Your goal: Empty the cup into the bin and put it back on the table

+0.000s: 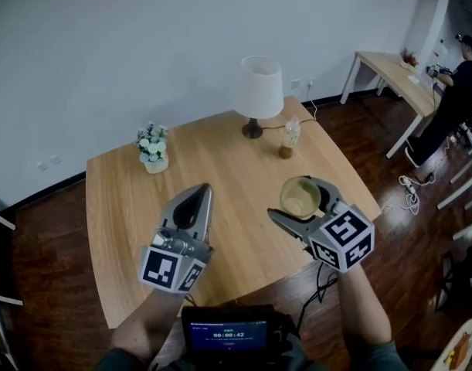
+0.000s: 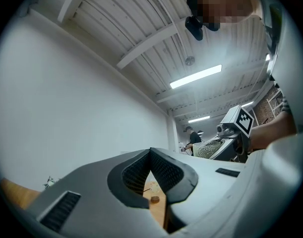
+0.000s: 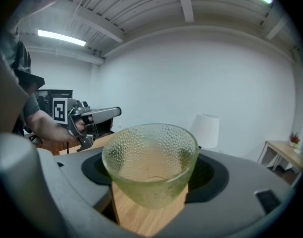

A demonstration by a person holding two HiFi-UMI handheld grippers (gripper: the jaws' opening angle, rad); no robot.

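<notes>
Cup: pebbled clear glass (image 1: pixel 300 197) (image 3: pixel 150 162), upright with its mouth up, held in the air above the table's near right corner; the wood shows through it.
Right gripper: the right gripper (image 1: pixel 307 201) has its jaws spread wide around the cup, one pad against each side of the glass, grasping it below the rim.
Left gripper: the left gripper (image 1: pixel 198 195) (image 2: pixel 151 166) hangs over the near edge of the table, well left of the cup, pointing a little upward; its jaws are clenched, tips meeting, and hold nothing.
Table: light wood with rounded corners (image 1: pixel 220 168), set against a white wall on a dark plank floor.
Lamp: white shade on a dark foot (image 1: pixel 257 91), by the table's far edge and toward its right.
Bottle: small and clear with a dark base (image 1: pixel 290 137), just right of the lamp's foot, between the lamp and the right edge.
Flowers: white blooms in a pale pot (image 1: pixel 153 149), near the far left corner.
Screen: dark device showing digits (image 1: pixel 228 335), at the wearer's chest below both grippers.
Desk: a second pale desk (image 1: pixel 390 72) stands in the room's far right.
Person: someone in dark clothes (image 1: pixel 452 99) stands at that desk.
Cable: white lead (image 1: pixel 409 192), coiled on the floor past the table's right edge.
</notes>
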